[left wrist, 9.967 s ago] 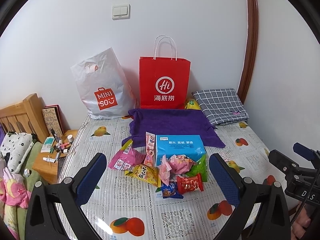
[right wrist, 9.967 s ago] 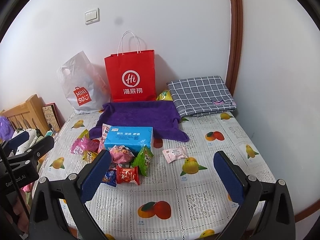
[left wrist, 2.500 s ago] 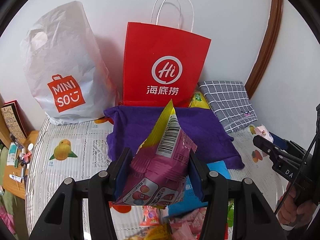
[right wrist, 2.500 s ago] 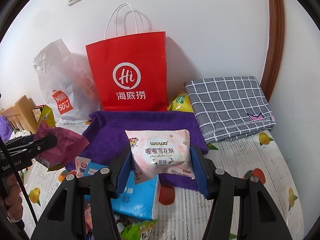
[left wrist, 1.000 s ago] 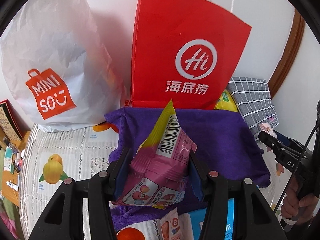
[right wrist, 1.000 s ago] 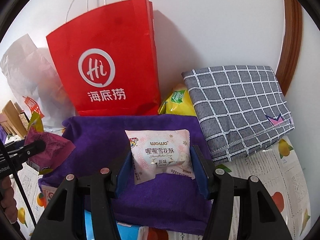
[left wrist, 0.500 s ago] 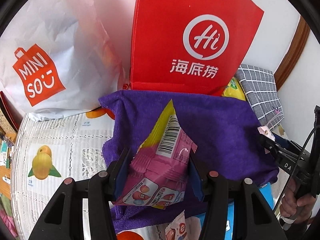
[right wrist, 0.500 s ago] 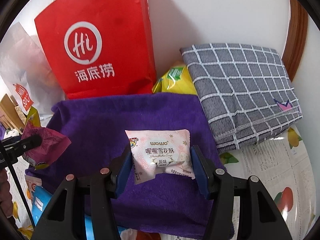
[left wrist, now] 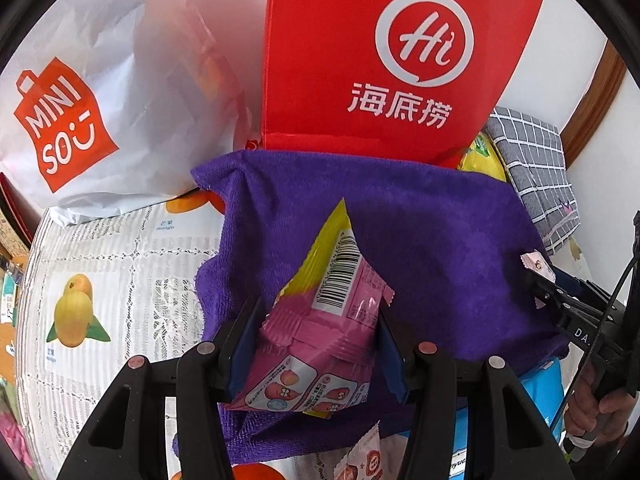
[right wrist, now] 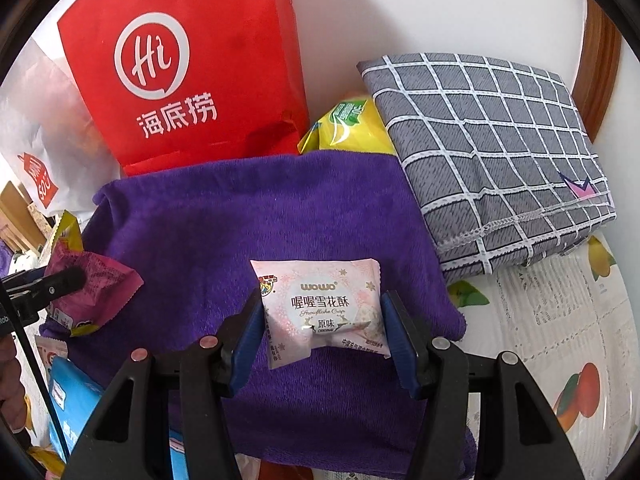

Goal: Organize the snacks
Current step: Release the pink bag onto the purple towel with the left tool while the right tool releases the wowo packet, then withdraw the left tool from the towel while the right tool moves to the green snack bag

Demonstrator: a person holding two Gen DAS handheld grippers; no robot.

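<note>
Judging by how things lie, the sorting has hardly begun: the purple towel (right wrist: 248, 232) spread in front of the red Haidilao paper bag (right wrist: 180, 68) has no snack resting on it yet, and both tools are carrying one toward it. The left gripper (left wrist: 316, 344) has its fingers closed on a pink and yellow snack packet (left wrist: 320, 344), barcode side up, its yellow corner poking upward, held above the near left part of the towel. The right gripper (right wrist: 322, 332) pinches a pale pink snowflake crisp packet (right wrist: 320, 312) flat by its two side edges, label facing up, over the near middle of the towel. Both tools point toward the wall, tilted down at the cloth; whether the packets hang free or brush the fabric I can't tell. Left to do, as I read it: set these two down, then go on to what lies at the near edge, where a blue box (right wrist: 68, 400) and a small red and white wrapper (left wrist: 360, 460) peek out. A yellow and green bag (right wrist: 348, 128) sits wedged behind the towel, between the red bag and the folded grey checked cloth (right wrist: 488, 136), and the white Miniso bag (left wrist: 100, 92) stands to the left.
</note>
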